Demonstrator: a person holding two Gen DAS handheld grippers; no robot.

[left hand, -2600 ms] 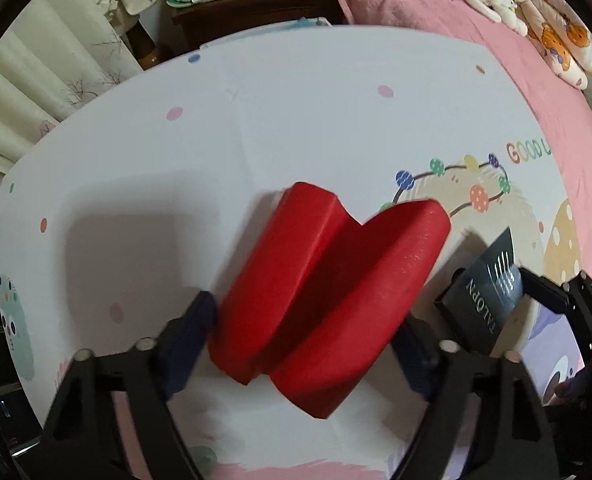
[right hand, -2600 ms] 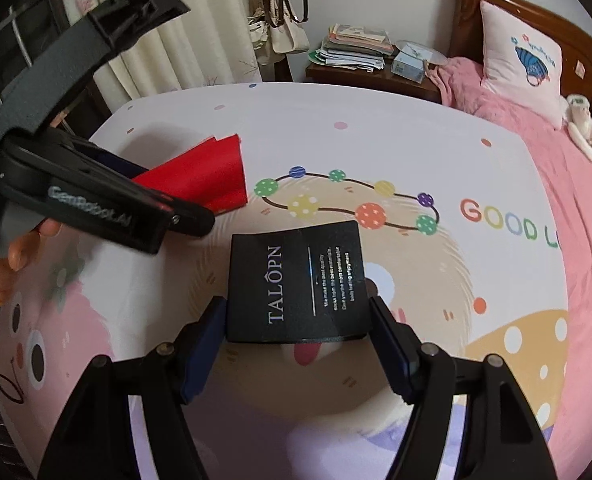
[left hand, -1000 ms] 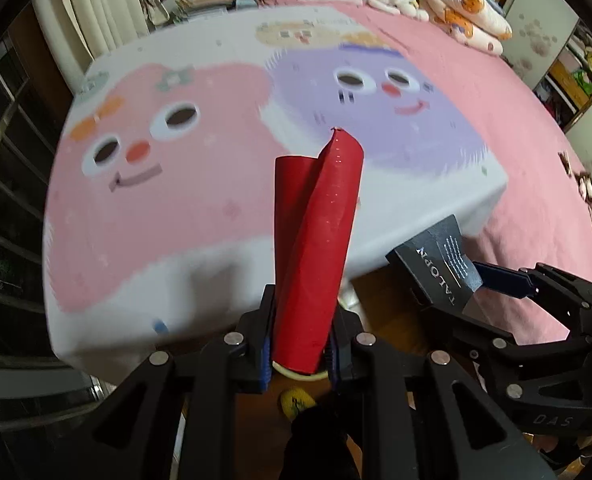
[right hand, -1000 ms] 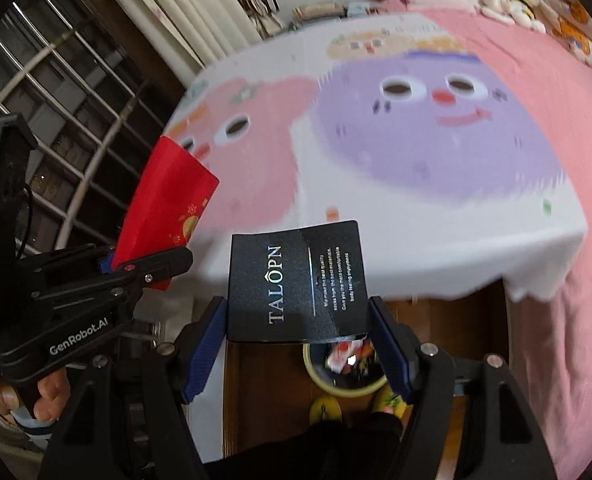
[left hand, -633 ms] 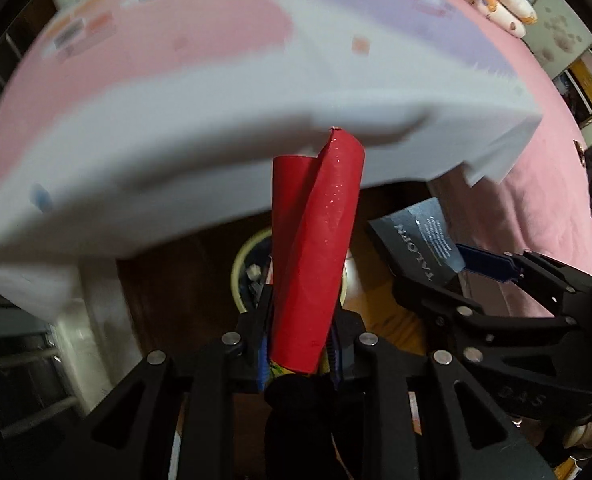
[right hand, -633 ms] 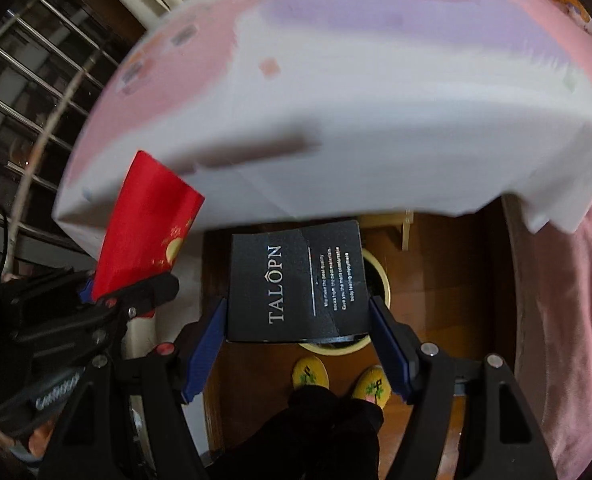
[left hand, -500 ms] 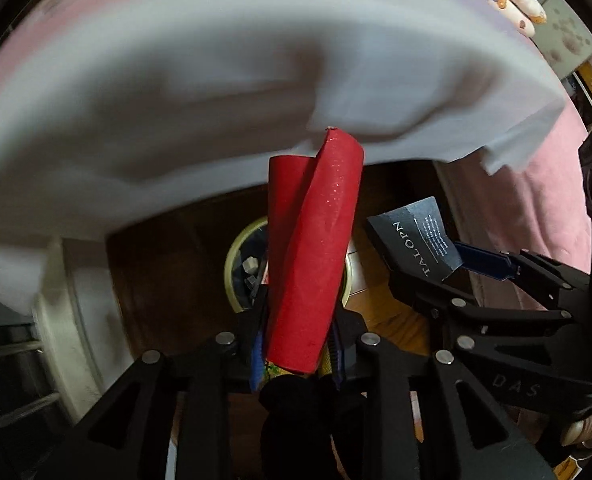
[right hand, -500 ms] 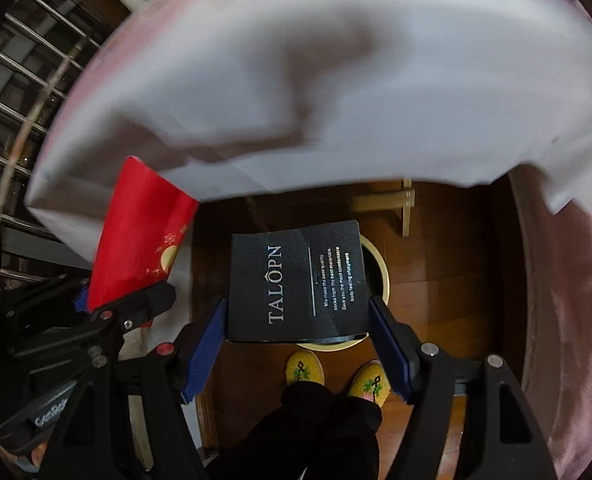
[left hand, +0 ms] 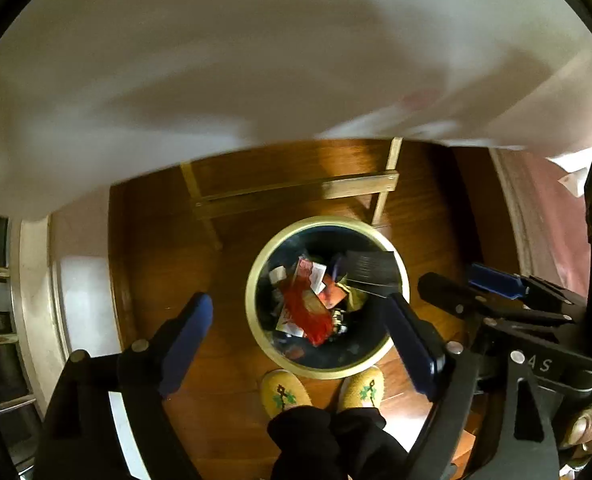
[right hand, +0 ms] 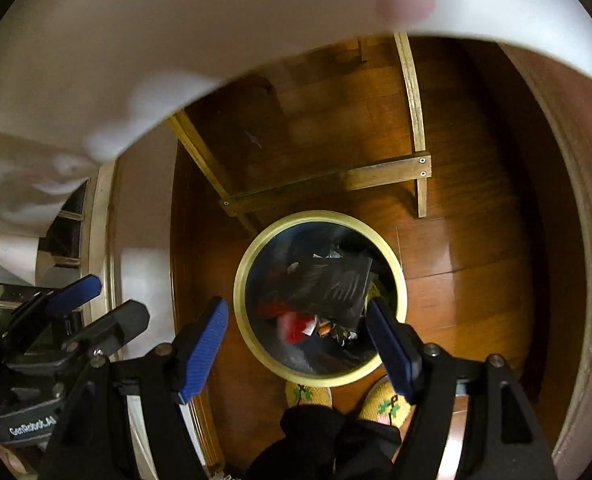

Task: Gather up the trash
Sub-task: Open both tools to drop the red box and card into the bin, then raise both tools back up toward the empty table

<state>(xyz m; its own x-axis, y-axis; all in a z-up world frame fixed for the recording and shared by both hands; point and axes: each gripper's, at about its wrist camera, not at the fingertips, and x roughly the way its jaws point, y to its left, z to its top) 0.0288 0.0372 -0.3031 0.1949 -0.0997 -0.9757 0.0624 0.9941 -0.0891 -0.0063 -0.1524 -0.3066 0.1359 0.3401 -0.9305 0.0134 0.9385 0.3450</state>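
A round bin with a cream rim (left hand: pixel 256 280) stands on the wooden floor below both grippers; it also shows in the right wrist view (right hand: pixel 400 280). The red paper (left hand: pixel 308 312) lies inside it among other scraps, blurred. The black packet (left hand: pixel 370 272) is over the bin's right side, blurred; in the right wrist view (right hand: pixel 332 284) it covers much of the opening. My left gripper (left hand: pixel 300 344) is open and empty above the bin. My right gripper (right hand: pixel 300 340) is open and empty above it too.
The white cloth (left hand: pixel 256 60) hangs over the table edge at the top. A wooden table frame (right hand: pixel 328 180) stands just behind the bin. The person's yellow slippers (left hand: pixel 284 394) are at the bin's near edge. A pink bedcover (left hand: pixel 552 220) is at right.
Both grippers have opened over the bin. The red paper and the black packet have left the jaws and dropped into the bin.
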